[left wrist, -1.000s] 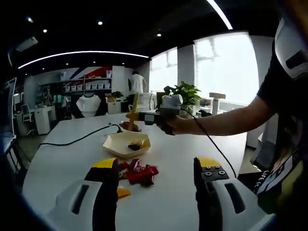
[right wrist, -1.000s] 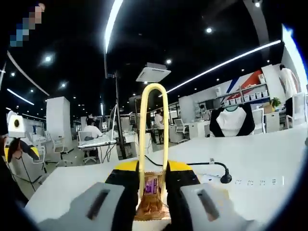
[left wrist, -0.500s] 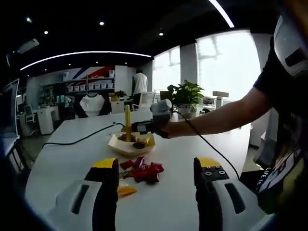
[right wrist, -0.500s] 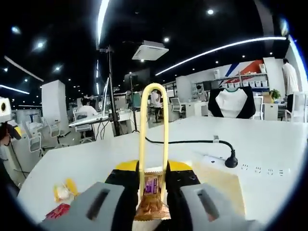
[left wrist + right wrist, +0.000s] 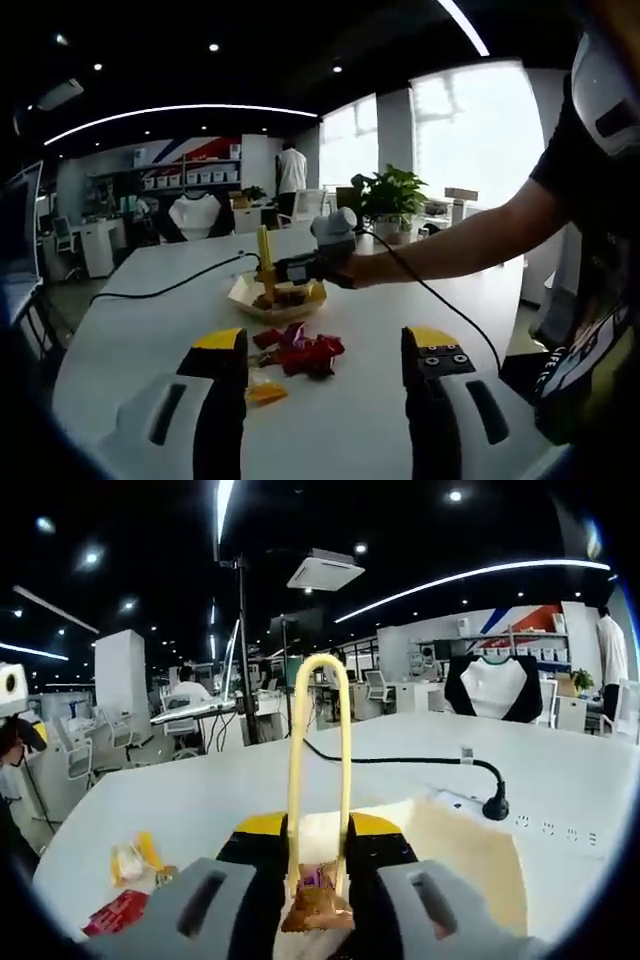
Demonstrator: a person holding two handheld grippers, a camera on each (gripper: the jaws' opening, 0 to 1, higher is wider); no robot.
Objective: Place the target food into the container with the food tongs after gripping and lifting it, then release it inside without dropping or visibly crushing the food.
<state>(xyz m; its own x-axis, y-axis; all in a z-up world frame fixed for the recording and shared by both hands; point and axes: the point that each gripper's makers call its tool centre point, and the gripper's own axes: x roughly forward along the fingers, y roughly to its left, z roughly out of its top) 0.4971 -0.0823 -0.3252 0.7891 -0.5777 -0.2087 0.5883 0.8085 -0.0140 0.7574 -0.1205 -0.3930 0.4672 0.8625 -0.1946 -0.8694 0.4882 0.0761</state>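
Tongs lower now, over container; wrappers beside.

The yellow food tongs stand as a tall narrow loop at the centre of the right gripper view, arms running down toward six o'clock, where their tips pinch a small brown crinkled food piece. Beneath it lies the pale, shallow container, spreading toward four o'clock. In the left gripper view the tongs stand upright over the container at about eleven o'clock from centre, dark pieces inside it.
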